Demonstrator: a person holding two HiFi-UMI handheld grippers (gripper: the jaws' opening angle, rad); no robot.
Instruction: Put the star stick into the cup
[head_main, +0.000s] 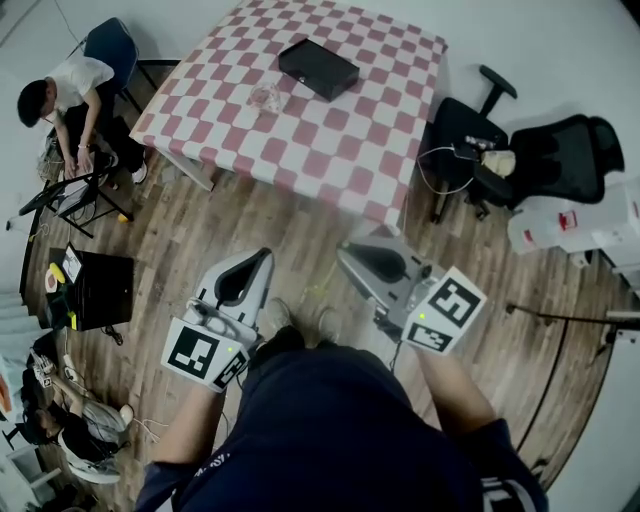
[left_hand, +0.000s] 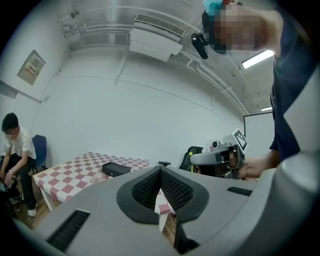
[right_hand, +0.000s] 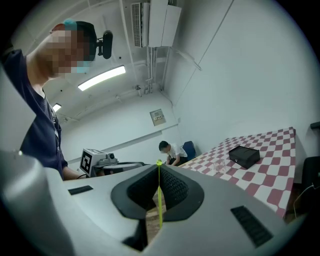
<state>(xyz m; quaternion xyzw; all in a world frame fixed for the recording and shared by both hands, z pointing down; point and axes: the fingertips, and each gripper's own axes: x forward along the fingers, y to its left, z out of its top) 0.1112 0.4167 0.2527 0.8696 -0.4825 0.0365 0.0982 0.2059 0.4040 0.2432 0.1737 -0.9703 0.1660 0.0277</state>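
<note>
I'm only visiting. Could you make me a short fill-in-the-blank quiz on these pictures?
The right gripper is shut on the star stick; the left gripper holds ____.
The clear cup stands on a ____ tablecloth.
Beside the cup lies a ____ box.
Missing words: nothing; checkered; black.

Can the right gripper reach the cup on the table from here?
Probably not yet. The right gripper, jaws shut on the star stick, hangs over the floor, well short of the cup on the checkered table. Nothing blocks the way; the person likely must step closer.
</note>
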